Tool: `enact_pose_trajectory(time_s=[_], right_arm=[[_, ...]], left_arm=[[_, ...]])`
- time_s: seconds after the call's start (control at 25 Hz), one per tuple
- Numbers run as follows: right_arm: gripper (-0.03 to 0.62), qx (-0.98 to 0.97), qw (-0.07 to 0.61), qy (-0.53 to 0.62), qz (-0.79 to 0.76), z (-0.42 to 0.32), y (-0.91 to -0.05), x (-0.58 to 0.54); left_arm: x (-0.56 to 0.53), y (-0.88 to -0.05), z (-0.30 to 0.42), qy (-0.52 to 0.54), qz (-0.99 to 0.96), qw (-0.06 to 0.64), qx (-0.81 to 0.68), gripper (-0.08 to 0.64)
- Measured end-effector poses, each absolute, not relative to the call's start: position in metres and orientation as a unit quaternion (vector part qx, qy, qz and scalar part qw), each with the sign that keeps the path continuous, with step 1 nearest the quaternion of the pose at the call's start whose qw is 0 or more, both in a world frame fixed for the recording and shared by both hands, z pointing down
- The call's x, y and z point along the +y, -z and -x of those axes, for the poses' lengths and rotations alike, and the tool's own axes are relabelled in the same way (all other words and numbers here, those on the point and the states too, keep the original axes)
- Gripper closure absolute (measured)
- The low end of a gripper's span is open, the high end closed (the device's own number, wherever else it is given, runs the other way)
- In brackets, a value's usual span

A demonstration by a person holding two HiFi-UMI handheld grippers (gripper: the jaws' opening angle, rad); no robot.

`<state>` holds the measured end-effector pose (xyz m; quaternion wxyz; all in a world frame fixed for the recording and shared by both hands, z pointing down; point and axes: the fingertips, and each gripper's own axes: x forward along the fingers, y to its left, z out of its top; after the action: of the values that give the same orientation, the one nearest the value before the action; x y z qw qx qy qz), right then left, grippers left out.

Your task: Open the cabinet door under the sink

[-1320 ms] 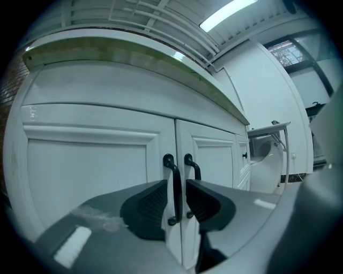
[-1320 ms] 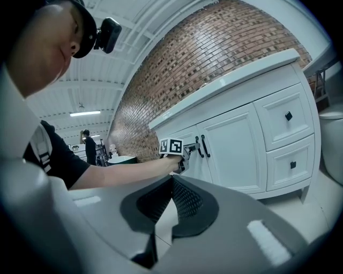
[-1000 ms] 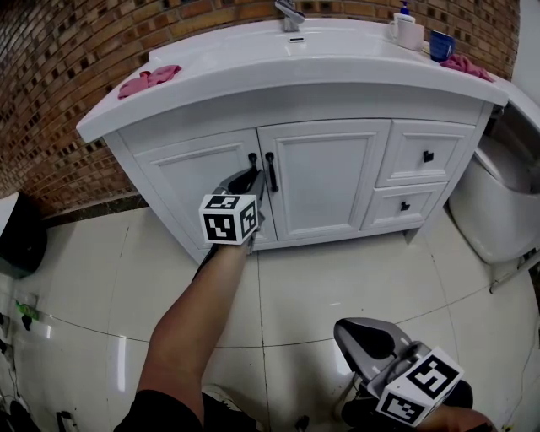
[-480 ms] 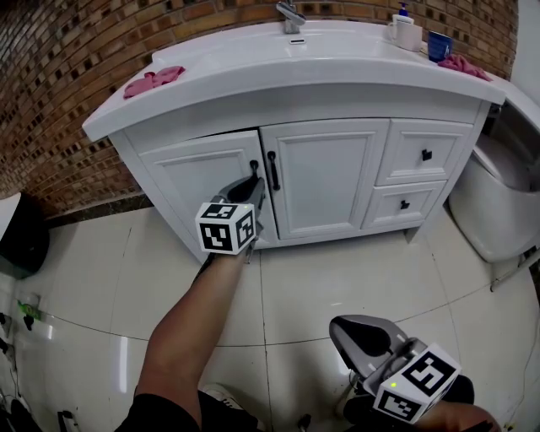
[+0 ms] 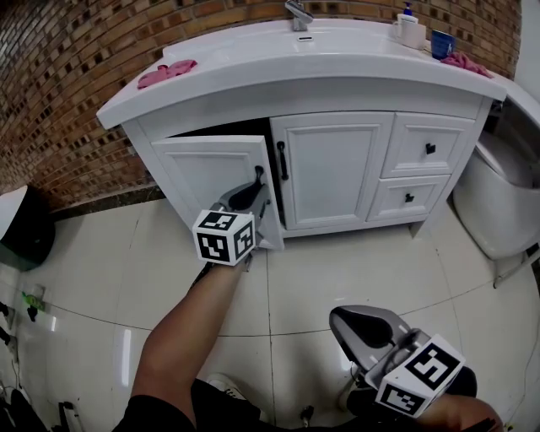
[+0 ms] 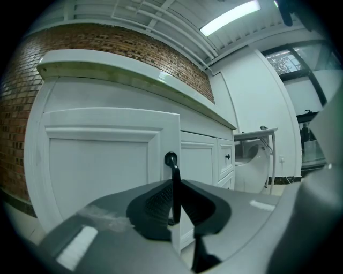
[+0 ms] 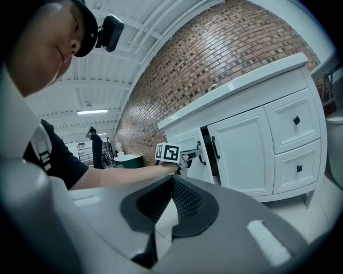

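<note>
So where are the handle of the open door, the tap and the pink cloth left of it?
handle [image 6: 174, 184], left gripper view, on its black bar
tap [image 5: 297, 13], head view, on its metal spout
pink cloth [image 5: 166, 72], head view, on its middle

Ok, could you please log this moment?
left gripper: just closed on black bar handle | white cabinet door: ajar | right gripper: shut, empty

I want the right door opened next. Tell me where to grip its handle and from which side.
Grip the middle of the handle, coming straight at the door's front with jaws level. It is a thin upright bar standing off the right door, so the jaws should close across it.
</note>
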<state>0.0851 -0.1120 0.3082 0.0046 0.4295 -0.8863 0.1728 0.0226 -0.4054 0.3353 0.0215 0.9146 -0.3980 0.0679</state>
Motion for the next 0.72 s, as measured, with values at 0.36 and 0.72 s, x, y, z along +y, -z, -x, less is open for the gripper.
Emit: enact_pose_trajectory(time_s=[0.36, 0.72], right_arm=[[0.584, -0.895, 0.012, -0.170, -0.413, -0.069, -0.309, -0.101], [0.584, -0.905, 0.020, -0.158, -0.395, -0.048, -0.307, -0.095]], left_arm=[[-0.373, -0.337, -0.003, -0.066, -0.917, 0.017, -0.392, 0.518], [-0.344, -0.340, 0.020, -0.064, -0.918, 0.019, -0.391, 0.518]])
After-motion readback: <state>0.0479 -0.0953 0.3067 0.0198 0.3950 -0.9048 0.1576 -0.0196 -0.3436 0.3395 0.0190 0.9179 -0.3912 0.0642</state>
